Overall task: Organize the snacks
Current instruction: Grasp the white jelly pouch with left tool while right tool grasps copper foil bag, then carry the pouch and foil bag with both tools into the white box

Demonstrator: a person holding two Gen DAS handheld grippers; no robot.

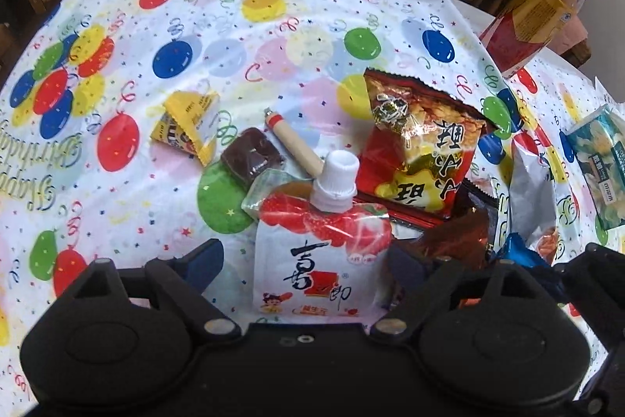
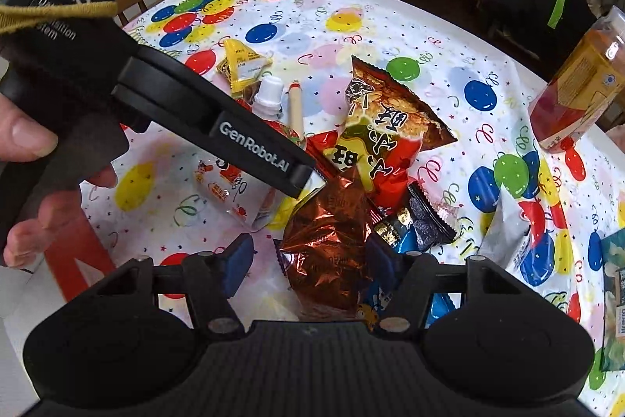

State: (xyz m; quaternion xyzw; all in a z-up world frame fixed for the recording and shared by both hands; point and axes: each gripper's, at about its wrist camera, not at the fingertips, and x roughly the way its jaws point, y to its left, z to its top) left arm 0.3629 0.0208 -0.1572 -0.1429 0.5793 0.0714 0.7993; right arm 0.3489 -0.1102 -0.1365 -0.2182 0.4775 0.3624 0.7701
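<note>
A white jelly pouch with strawberry print and a white cap lies on the balloon-print tablecloth. My left gripper is open with a finger on either side of the pouch, leaving a gap at the left pad. In the right wrist view one left finger hangs over the same pouch, with a person's hand on the handle. My right gripper is open around a crumpled copper foil bag; its right pad is against the bag.
A red-and-yellow snack bag, yellow triangular packet, brown wrapped piece and wooden stick lie beyond the pouch. A silver bag, blue packet, teal packet and orange carton crowd the right.
</note>
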